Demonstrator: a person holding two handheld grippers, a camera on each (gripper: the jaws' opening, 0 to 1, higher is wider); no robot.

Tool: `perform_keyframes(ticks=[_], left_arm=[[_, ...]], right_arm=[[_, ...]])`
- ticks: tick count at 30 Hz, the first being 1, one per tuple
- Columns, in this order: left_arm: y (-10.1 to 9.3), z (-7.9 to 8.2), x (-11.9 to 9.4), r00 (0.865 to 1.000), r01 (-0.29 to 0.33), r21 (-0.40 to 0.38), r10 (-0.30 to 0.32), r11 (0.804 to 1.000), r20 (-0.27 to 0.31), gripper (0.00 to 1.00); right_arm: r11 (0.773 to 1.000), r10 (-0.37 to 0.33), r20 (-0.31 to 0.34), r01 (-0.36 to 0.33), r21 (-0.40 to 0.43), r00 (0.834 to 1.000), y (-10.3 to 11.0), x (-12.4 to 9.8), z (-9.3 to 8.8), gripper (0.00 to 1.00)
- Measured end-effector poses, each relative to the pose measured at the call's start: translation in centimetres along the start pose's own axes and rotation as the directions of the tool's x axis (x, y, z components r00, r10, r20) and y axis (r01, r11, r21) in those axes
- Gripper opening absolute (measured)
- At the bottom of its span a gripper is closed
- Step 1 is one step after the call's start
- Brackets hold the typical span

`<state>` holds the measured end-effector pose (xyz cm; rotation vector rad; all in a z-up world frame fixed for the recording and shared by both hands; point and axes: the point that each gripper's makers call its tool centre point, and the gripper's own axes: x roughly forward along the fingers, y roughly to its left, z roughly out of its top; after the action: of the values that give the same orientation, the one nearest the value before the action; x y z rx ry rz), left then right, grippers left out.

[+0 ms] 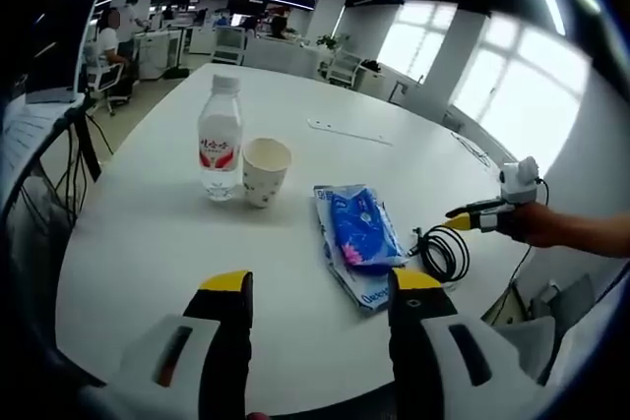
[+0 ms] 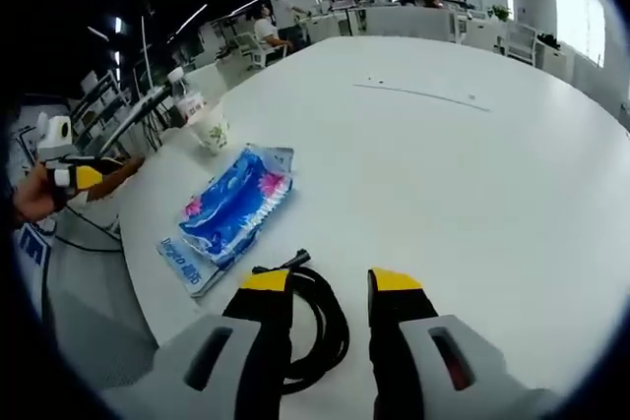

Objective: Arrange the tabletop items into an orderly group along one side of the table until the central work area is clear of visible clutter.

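Note:
On the white round table [image 1: 148, 243] a clear water bottle [image 1: 220, 140] with a red label stands next to a paper cup [image 1: 266, 171]. A blue tissue pack [image 1: 356, 238] lies flat to their right, and a coiled black cable [image 1: 443, 251] lies beyond it near the table's edge. My left gripper [image 1: 320, 287] hovers open over the near edge, holding nothing. My right gripper [image 2: 328, 282] is open just over the cable [image 2: 320, 327], which runs between and under its jaws. The tissue pack [image 2: 231, 209], cup [image 2: 212, 133] and bottle [image 2: 182, 95] lie further left in the right gripper view.
A thin strip [image 1: 349, 132] lies on the far part of the table. A hand [image 1: 556, 228] holds the right gripper [image 1: 471, 215]. A stand with cables [image 1: 79, 125] is beside the table's left edge. Office desks, chairs and people fill the background.

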<state>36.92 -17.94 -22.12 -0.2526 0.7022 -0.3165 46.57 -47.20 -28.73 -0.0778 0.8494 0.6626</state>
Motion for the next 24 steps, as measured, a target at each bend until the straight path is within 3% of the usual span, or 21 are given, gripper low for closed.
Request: perform_keyframes(ticks=[12,19,22,24], left_arm=[[-0.3,-0.8,-0.4,1.000,0.009,-0.020,-0.009,1.000,0.000,0.55],[-0.6,-0.6,-0.6,1.000,0.017,-0.022,-0.016,1.000,0.006,0.55],[-0.5,-0.7,-0.8,1.000,0.018,-0.019,-0.018,1.000,0.005,0.55],[-0.5,-0.7,-1.0,1.000,0.017,-0.015,-0.017,1.000,0.002,0.55]], right_arm=[[0.989,0.090,-0.033,-0.093,-0.113,0.995,3.3,3.7,3.1,0.28],[0.970,0.131,-0.079,-0.144,-0.194,0.988,4.6,5.5,3.4,0.27],[0.957,0.141,-0.101,-0.162,-0.242,0.985,5.1,6.0,3.6,0.27],[0.930,0.167,-0.122,-0.198,-0.310,0.978,5.6,6.4,3.7,0.28]])
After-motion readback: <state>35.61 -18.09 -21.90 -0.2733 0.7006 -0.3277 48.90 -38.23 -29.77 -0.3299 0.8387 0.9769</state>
